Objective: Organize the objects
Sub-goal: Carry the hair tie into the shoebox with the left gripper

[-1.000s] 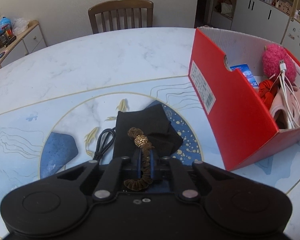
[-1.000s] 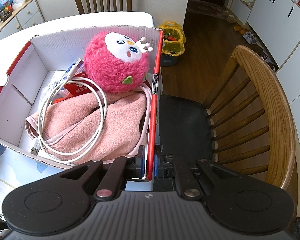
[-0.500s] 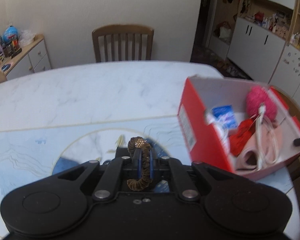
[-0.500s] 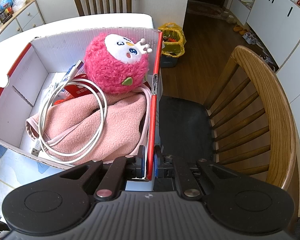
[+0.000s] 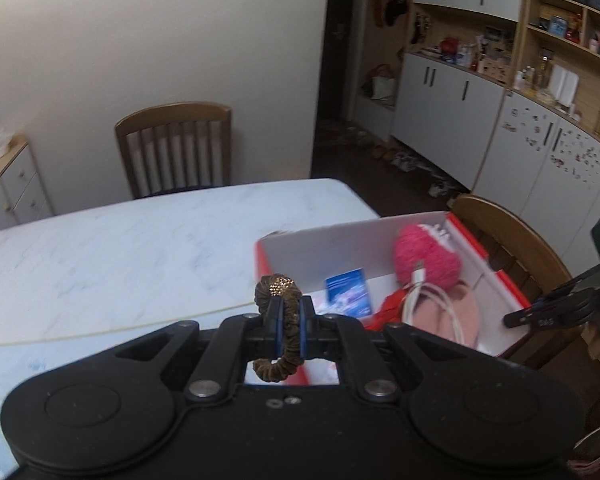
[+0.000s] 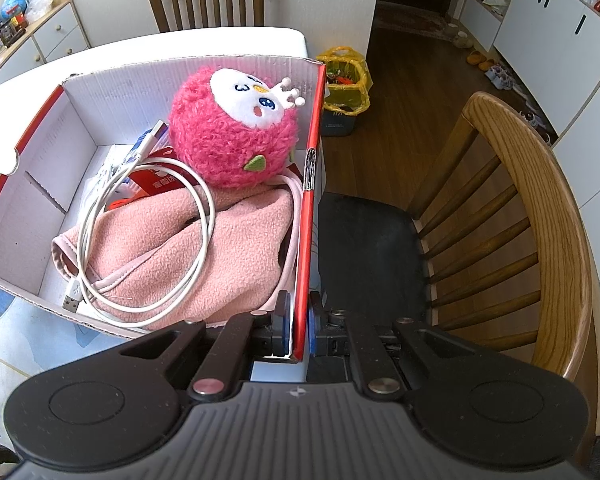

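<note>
My left gripper (image 5: 289,312) is shut on a brown velvet scrunchie (image 5: 278,296) with a gold beaded patch, held high above the marble table (image 5: 120,256). The red cardboard box (image 5: 500,288) lies ahead and to the right of it. My right gripper (image 6: 299,316) is shut on the box's right wall (image 6: 314,184), pads on either side of the red rim. Inside the box sit a pink plush toy (image 6: 232,132), a white USB cable (image 6: 140,240), a pink fleece cloth (image 6: 204,252) and a blue packet (image 5: 346,292). The right gripper (image 5: 548,312) also shows at the left view's right edge.
A wooden chair (image 6: 512,216) with a dark seat stands right of the box. Another chair (image 5: 176,148) is at the table's far side. A yellow bag (image 6: 346,80) sits on the floor. White cabinets (image 5: 452,104) and shelves line the right wall.
My left gripper has risen with the scrunchie and tilted up, leaving the black cloth and cable on the table out of sight. The right gripper and box have stayed put.
</note>
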`<state>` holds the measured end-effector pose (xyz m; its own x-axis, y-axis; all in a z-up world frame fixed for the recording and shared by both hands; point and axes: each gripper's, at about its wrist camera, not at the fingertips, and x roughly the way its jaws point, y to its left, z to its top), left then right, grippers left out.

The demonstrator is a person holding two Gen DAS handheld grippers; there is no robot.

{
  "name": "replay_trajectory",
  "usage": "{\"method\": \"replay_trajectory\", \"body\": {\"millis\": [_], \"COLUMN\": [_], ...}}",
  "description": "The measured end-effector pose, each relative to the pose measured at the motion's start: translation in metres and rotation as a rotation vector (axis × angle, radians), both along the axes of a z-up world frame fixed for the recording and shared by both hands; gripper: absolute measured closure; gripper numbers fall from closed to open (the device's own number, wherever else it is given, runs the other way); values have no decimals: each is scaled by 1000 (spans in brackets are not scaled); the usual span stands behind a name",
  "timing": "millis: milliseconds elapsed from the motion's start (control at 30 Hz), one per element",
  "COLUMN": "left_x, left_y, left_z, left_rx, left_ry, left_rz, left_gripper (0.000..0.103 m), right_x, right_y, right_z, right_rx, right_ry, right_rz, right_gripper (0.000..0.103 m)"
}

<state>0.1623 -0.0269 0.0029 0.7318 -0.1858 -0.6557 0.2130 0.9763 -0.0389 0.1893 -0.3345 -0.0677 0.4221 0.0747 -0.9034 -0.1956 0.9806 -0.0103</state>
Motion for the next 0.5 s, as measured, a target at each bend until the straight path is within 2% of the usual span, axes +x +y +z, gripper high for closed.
{"method": "replay_trajectory", "body": {"millis": [267,500], "left_x": [16,29], "left_y": [-37,-70], "left_z": [-9,-28], "left_rx": [25,129], "left_ry": [26,38], "left_rz": [-36,-72], "left_gripper": [98,98], "right_x": [-1,-1], "right_y": [-3,-4], "right_z": [2,3], "right_rx": [14,22], "right_ry": [-3,-5], "right_rz": [0,-6], "right_gripper": [94,94]}}
